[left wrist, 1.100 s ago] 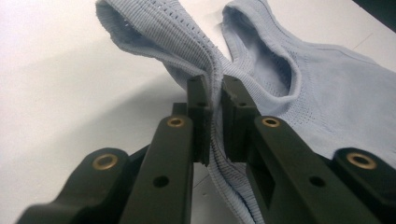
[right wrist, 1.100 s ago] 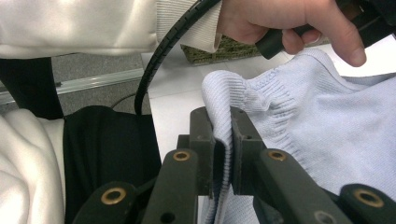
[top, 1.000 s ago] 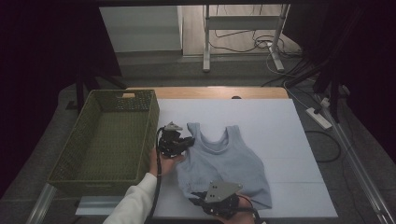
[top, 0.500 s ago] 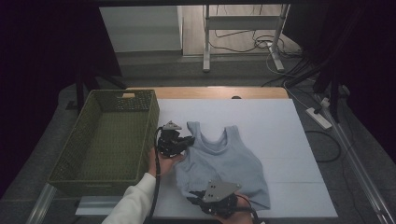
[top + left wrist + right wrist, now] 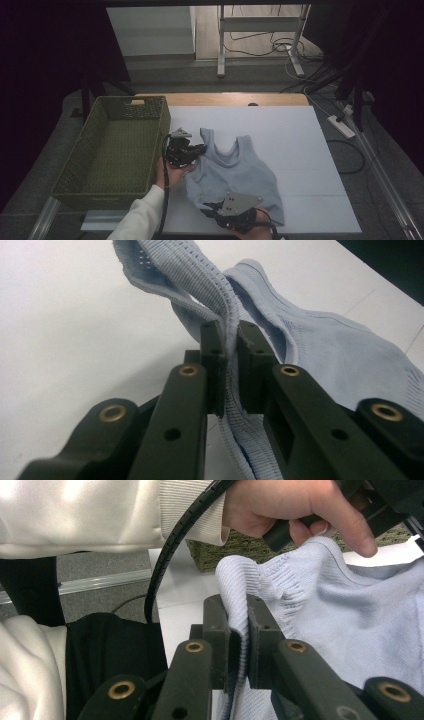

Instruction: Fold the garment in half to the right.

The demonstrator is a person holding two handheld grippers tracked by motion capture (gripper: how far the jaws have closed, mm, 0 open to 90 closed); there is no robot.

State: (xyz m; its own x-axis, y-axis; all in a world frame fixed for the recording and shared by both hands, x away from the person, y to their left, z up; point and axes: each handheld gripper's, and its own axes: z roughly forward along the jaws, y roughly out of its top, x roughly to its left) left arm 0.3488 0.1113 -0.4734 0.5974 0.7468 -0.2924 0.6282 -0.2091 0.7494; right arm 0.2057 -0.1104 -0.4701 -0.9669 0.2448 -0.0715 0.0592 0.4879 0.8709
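A pale blue knit tank top (image 5: 235, 172) lies flat on the white table (image 5: 300, 145), straps toward the far side. My left gripper (image 5: 199, 149) is at the top's left side near the armhole, shut on the ribbed edge (image 5: 229, 340), which runs up between the jaws. My right gripper (image 5: 210, 211) is at the near left corner of the hem, shut on a fold of that hem (image 5: 239, 625). In the right gripper view, the left hand (image 5: 290, 505) and its cable (image 5: 170, 545) sit just beyond the cloth.
A green woven basket (image 5: 112, 150) stands at the table's left side, right beside the left gripper. The table's right half is bare white. A power strip (image 5: 341, 126) and cables lie on the floor past the right edge.
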